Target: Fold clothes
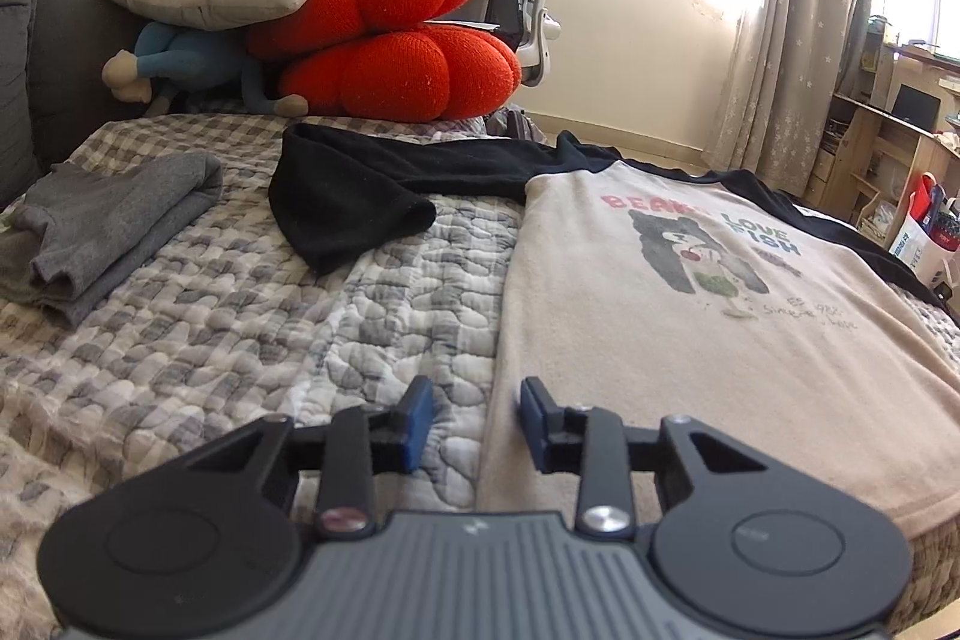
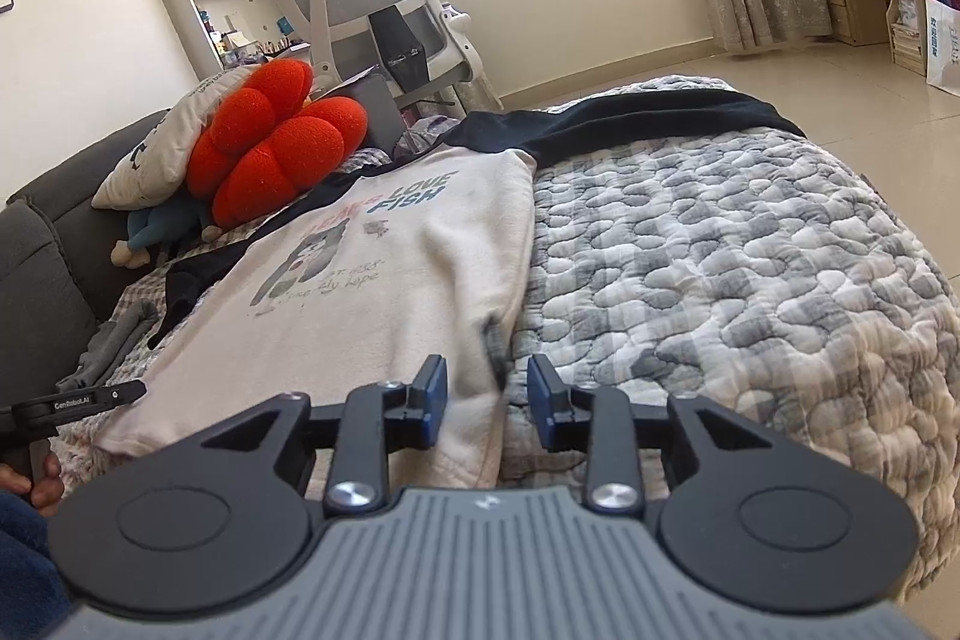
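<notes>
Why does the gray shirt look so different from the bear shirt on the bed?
The gray garment is already folded into a small thick bundle, while the bear shirt lies spread flat, not yet folded. The gray one is plain; the bear shirt is cream with a bear picture, lettering and black sleeves. The gray one sits off to the side; the bear shirt lies between both open grippers. Both rest on the checked quilt.

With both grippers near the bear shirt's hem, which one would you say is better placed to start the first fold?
Probably the left gripper: it is open with the cream shirt's side edge lying flat between its fingers. The right gripper is also open, but the shirt edge there is rumpled.
</notes>
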Action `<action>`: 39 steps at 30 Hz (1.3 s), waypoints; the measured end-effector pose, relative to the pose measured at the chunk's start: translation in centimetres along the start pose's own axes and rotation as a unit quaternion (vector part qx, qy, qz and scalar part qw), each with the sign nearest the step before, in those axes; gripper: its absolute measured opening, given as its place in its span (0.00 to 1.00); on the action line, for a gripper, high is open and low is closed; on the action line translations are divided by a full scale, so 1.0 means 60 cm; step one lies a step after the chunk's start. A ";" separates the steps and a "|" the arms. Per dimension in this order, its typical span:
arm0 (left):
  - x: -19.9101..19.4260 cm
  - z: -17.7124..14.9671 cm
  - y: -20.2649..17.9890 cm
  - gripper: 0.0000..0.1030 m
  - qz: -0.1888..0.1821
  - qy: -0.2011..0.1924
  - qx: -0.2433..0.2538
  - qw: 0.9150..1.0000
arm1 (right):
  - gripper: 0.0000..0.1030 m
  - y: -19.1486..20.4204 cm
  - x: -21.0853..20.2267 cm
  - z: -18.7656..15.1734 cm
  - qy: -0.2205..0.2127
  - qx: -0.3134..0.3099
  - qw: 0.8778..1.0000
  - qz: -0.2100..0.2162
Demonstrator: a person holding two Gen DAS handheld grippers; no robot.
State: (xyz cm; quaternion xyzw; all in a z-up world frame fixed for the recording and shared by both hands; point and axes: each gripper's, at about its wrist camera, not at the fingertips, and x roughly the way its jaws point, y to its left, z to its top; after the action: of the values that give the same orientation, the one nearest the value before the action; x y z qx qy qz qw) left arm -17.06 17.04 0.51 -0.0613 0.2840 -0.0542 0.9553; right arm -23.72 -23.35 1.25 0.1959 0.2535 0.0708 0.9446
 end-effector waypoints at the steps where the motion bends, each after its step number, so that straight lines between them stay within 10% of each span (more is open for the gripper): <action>1: -0.006 -0.002 0.004 0.32 -0.005 0.002 -0.009 1.000 | 0.33 -0.002 -0.004 -0.003 0.001 0.007 1.000 0.005; 9: -0.016 -0.013 -0.016 0.38 -0.013 0.014 -0.010 1.000 | 0.27 0.000 -0.024 -0.014 0.008 0.025 1.000 0.003; 12: -0.014 -0.007 -0.034 0.05 0.004 0.028 0.015 0.999 | 0.11 0.005 -0.030 -0.015 0.008 0.024 1.000 -0.009; 23: -0.066 0.054 -0.001 0.04 -0.036 0.046 -0.060 0.997 | 0.10 0.030 -0.075 0.017 -0.025 0.010 1.000 0.011; 29: -0.018 0.016 0.014 0.04 -0.014 0.092 -0.056 0.994 | 0.10 0.017 -0.029 -0.007 0.051 -0.006 0.998 -0.032; 35: -0.052 0.046 0.011 0.04 -0.034 0.052 -0.066 0.996 | 0.10 0.035 -0.089 0.018 -0.028 -0.017 0.999 0.040; 39: -0.022 0.022 0.005 0.04 -0.016 0.086 -0.055 0.995 | 0.10 0.018 -0.045 0.005 0.035 -0.015 0.999 -0.007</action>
State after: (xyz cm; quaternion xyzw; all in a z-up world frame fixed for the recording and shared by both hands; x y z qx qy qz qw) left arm -17.43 17.65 2.28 -0.1134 0.3670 -0.0585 0.9214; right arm -25.93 -23.09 3.16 0.1774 0.2866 0.0751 0.9385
